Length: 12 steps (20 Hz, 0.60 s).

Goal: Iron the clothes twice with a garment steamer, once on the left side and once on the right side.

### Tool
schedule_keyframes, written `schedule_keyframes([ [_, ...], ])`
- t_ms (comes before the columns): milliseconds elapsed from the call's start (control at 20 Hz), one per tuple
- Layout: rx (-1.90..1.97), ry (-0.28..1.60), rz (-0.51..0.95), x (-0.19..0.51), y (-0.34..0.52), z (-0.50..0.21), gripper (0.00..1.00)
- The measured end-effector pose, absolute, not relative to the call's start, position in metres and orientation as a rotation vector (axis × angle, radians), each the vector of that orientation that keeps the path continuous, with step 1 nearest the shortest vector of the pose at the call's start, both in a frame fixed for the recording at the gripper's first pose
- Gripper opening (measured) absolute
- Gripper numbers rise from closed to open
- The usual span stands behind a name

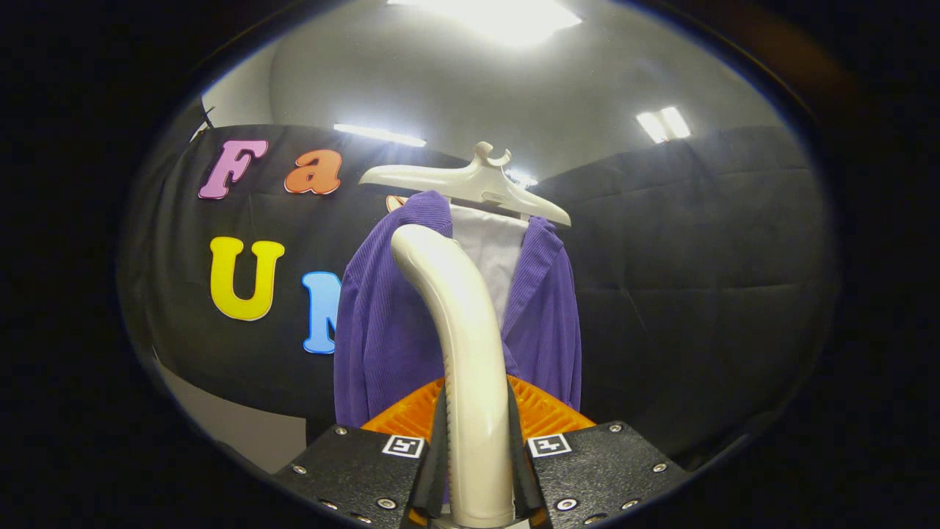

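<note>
- Gripper (477, 448) clamped tight on steamer handle (459, 345), both fingers pressing.
- Purple jacket (389, 330) hangs just ahead on hanger (470, 184).
- Keep head flat vs fabric, stroke slow & straight down.

Booth surroundings, seen from within the room. Black cloth wall (698, 242) draped across the back, sagging in soft horizontal folds; pale plastic hanger (470, 184) standing out in front of the cloth, its hook rising above the cloth's top edge; grey ceiling (440, 81) overhead, carrying a large bright panel light (492, 15), a narrow strip light (378, 134) just above the cloth, and a paired lamp (663, 123) (two tubes side by side); pale bare surface (242, 433) below the cloth's lower hem.
</note>
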<state>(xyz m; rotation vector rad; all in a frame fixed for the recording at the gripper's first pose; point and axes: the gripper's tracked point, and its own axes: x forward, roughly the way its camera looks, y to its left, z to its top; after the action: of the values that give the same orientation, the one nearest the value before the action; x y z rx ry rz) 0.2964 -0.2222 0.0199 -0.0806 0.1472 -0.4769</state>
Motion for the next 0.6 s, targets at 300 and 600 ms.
schedule_keyframes([
  [300, -0.092, 0.215, -0.489, 0.286, -0.223, -0.025, 0.37],
  [600, -0.094, 0.312, -0.481, 0.272, -0.217, -0.080, 0.37],
])
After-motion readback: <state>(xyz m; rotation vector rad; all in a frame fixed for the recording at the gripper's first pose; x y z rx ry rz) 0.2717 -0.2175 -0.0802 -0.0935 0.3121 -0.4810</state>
